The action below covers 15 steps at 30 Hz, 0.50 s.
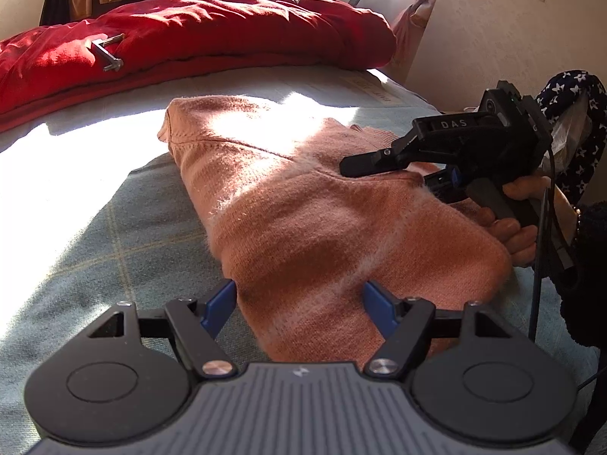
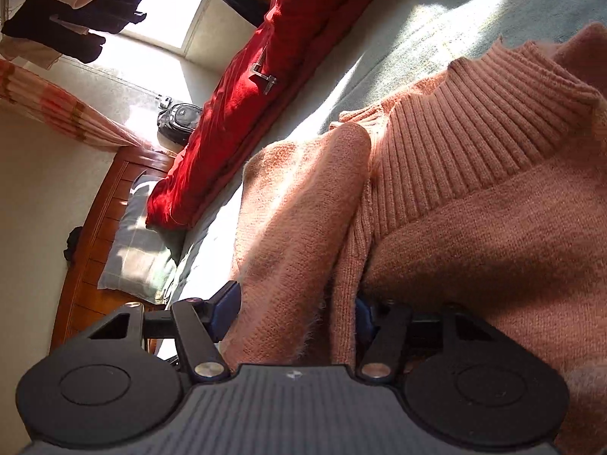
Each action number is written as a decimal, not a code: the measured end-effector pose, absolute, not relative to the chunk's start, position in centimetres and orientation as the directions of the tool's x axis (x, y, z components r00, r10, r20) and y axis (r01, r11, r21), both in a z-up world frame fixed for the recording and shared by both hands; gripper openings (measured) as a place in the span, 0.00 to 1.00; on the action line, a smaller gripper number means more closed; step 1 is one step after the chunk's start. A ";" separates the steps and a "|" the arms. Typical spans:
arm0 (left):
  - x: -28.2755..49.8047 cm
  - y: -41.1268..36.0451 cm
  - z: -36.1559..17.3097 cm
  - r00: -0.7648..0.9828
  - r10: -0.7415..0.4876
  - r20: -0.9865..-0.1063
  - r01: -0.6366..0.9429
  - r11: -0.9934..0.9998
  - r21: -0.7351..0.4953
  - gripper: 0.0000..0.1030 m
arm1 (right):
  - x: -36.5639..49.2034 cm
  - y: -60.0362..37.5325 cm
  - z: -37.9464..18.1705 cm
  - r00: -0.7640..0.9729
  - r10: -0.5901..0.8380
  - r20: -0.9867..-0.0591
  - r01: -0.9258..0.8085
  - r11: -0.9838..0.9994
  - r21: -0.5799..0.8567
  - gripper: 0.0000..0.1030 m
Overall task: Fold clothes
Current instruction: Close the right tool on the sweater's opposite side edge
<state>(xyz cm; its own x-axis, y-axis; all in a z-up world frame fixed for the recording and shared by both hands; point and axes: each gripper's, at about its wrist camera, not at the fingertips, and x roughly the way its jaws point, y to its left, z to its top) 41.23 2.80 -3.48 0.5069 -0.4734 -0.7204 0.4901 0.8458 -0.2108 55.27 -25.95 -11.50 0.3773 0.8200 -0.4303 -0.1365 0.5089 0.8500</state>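
Sweater point(image 1: 303, 204): pink knit, soft, light, limp; lies folded lengthwise on bed point(image 1: 95, 227).
Hold: hem, collar edges.
Left gripper point(image 1: 299, 303): fingers wide apart, straddling near hem, gripping nothing.
Right gripper point(image 2: 299, 303): fingers part-open around a fold by the collar; grip unclear.

We count one pink sweater point(image 1: 303, 204) on one bed point(image 1: 95, 235), one red quilt point(image 1: 212, 34) with one metal clamp point(image 1: 108, 53) on it, one pillow point(image 2: 136, 242), one black backpack point(image 2: 178, 121), and two grippers, left point(image 1: 299, 303) and right point(image 1: 379, 163).
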 end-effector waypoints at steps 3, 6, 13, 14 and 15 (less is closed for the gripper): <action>41.2 2.7 -3.5 0.506 -0.470 -0.723 0.491 0.846 -0.206 0.71 | 55.3 -26.4 -12.0 0.379 0.814 -0.441 -0.117 0.514 0.850 0.41; 41.2 2.7 -3.4 0.505 -0.468 -0.725 0.494 0.846 -0.203 0.72 | 55.2 -26.6 -12.3 0.379 0.810 -0.448 -0.109 0.520 0.847 0.41; 41.3 2.6 -3.5 0.501 -0.470 -0.727 0.495 0.844 -0.205 0.72 | 55.1 -26.6 -12.4 0.385 0.807 -0.448 -0.116 0.524 0.844 0.41; 41.4 2.6 -3.5 0.500 -0.470 -0.728 0.495 0.844 -0.205 0.72 | 55.0 -26.6 -12.5 0.386 0.807 -0.448 -0.118 0.524 0.843 0.41; 41.4 2.6 -3.5 0.499 -0.470 -0.728 0.495 0.844 -0.205 0.72 | 55.0 -26.6 -12.4 0.387 0.806 -0.448 -0.119 0.525 0.843 0.41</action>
<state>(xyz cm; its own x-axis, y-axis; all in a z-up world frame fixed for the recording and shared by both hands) 41.38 2.60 -3.52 0.4995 -0.4699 -0.7278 0.4954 0.8441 -0.2051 55.02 -26.60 -12.44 0.3867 0.8063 -0.4476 -0.1185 0.5248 0.8429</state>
